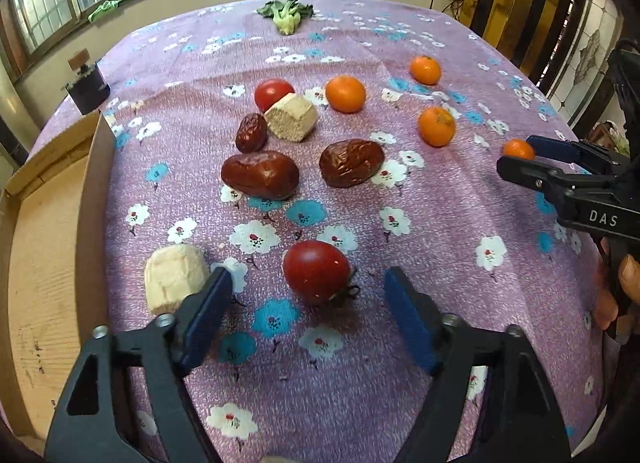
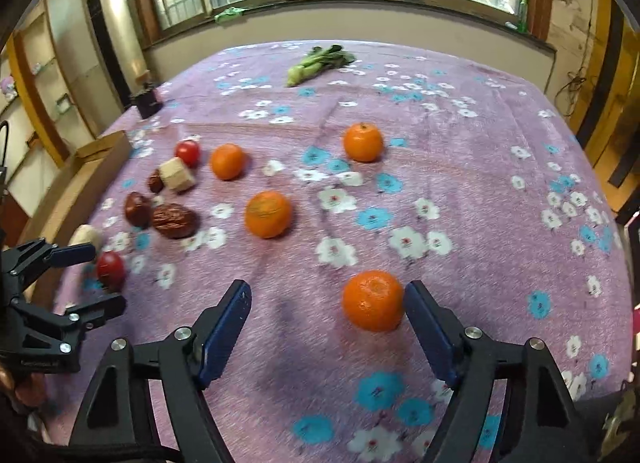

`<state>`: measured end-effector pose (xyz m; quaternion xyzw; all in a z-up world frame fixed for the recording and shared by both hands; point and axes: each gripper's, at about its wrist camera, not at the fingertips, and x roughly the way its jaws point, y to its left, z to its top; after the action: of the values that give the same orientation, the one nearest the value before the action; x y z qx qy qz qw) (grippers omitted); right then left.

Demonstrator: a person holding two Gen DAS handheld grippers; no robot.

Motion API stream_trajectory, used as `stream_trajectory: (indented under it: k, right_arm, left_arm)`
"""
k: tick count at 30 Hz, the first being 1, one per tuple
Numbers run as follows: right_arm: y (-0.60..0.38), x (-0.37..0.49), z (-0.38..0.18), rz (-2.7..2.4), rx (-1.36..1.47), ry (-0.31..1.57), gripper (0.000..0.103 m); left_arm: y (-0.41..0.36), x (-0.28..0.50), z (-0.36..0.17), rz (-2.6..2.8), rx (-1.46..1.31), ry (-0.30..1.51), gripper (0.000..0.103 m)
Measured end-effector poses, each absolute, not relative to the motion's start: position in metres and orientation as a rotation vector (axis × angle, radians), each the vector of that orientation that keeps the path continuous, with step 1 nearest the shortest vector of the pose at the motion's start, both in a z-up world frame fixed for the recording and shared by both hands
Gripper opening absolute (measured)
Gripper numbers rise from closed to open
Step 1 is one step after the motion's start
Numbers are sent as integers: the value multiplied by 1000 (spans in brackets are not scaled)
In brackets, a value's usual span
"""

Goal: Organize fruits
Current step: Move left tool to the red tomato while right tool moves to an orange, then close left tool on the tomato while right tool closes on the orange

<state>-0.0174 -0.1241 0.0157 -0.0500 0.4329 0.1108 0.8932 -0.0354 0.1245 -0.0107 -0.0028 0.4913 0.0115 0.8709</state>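
Cardboard box (image 1: 48,247) sat at the far left edge of the desk (image 1: 400,343), which wore a purple flowered cloth. Next right, a pale peeled chunk (image 1: 174,281) lay just beside the left gripper (image 1: 308,295); its fingers stood wide apart, holding nothing, with a red tomato (image 1: 316,271) on the cloth between the tips. Beyond, near mid-desk: three dried red dates (image 1: 260,175), a beige cube (image 1: 291,117) touching a second tomato (image 1: 273,93). Right of these, three loose tangerines (image 1: 345,94). A green leafy vegetable (image 1: 286,15) lay at the far edge. Farthest right, the right gripper (image 2: 328,303) was also spread wide and gripped nothing; a fourth tangerine (image 2: 373,300) rested on the cloth between its fingers, just beside the right-hand pad, contact not discernible.
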Motion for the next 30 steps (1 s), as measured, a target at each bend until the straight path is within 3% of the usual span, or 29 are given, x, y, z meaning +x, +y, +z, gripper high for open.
stream_trajectory:
  k: [1,2,5,8,10,30]
  right_arm:
    - [-125,-16,14,219,-109,899,76]
    - [-126,-15,13,211,-114,900,73]
    - [-131,-13,11,176,-111,900,61]
    - [-140,-12,10,147,-99,905,42]
    - [-145,-13,10,137,-87,905,33]
    - [-92,-63,48,315,-46,842,32]
  left_arm:
    - [124,-35,-11,23,0,1026,66]
    - [123,-33,-12,11,-5,1031,54]
    - [125,-29,-15,6,-9,1030,44]
    - [126,-28,-16,0,-12,1026,30]
    - [126,-27,-15,-2,-14,1030,30]
    - [137,-68,22,-40,-53,950,29]
